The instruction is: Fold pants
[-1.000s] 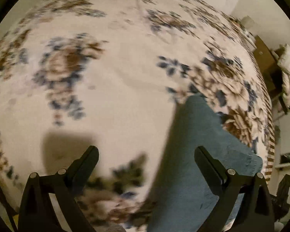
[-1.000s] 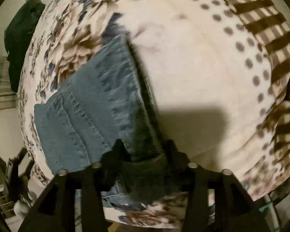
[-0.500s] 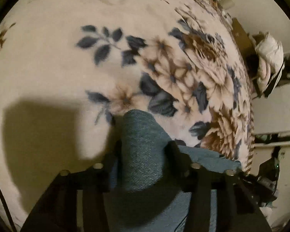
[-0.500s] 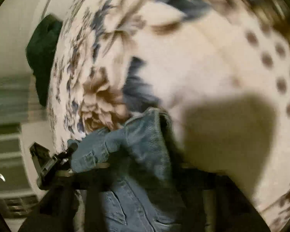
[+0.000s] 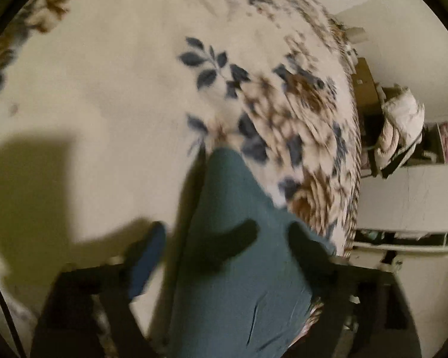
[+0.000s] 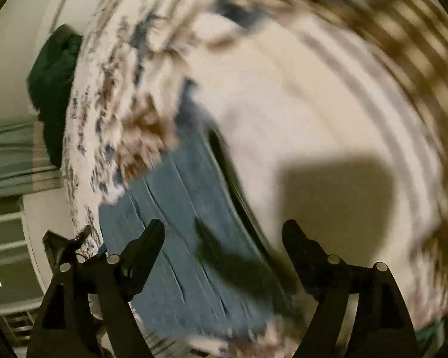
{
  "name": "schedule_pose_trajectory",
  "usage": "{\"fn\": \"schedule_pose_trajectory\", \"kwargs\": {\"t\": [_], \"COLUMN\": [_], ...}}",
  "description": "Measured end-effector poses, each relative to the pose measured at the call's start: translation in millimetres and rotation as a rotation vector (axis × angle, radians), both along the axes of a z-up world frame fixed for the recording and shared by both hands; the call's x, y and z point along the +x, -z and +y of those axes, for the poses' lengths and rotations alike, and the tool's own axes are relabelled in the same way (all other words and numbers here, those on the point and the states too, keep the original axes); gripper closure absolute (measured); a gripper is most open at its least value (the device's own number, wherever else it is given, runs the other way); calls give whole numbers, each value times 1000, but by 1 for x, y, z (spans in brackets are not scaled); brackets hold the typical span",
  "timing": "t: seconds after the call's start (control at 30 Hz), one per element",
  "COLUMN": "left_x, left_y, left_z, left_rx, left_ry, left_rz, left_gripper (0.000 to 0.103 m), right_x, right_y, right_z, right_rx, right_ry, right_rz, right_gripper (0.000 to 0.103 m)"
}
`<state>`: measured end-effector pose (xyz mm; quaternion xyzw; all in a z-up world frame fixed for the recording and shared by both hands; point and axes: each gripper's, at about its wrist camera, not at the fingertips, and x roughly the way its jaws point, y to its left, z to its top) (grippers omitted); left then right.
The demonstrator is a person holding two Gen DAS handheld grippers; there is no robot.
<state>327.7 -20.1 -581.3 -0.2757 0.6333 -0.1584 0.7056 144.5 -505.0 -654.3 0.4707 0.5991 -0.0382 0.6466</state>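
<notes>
The blue denim pants lie in a folded strip on the floral blanket. In the left wrist view my left gripper is open above the strip, with a finger on each side of it. In the right wrist view the pants run from lower middle up to the centre. My right gripper is open above them and holds nothing. Both views are blurred by motion.
The blanket's edge drops off at the right in the left wrist view, with shelves and a bundle of bedding beyond. A dark green cloth lies at the blanket's far left edge in the right wrist view.
Both grippers were shut on the pants half a second ago and have opened and let go. The pants now lie flat in a strip. Both cameras have drawn back.
</notes>
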Motion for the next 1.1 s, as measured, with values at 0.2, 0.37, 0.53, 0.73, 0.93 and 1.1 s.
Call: {"fn": "schedule_pose_trajectory", "kwargs": {"t": [0.2,0.37,0.53,0.73,0.93,1.1], "left_x": [-45,-53,-51,-49,-49,-50], "left_y": [37,55,55,60,57,58], "left_z": [-16,-22,-18,-22,-23,-21], "left_rx": [-22,-34,-55,-62,-49,-47], "left_ry": [44,42,46,90,112,112], "left_rz": [115,120,131,126,128,126], "left_gripper": [10,8,8,1,1,0], "right_x": [-73,-53,-29,-27,-15,5], "right_y": [42,77,57,71,-14,33], "right_z": [53,103,118,121,143,133], "right_rx": [217,318,236,212,-38,0], "right_ry": [104,108,94,102,4,-7], "right_rz": [46,-85,-160,-146,-266,-119], "right_gripper": [20,20,19,19,21,19]}}
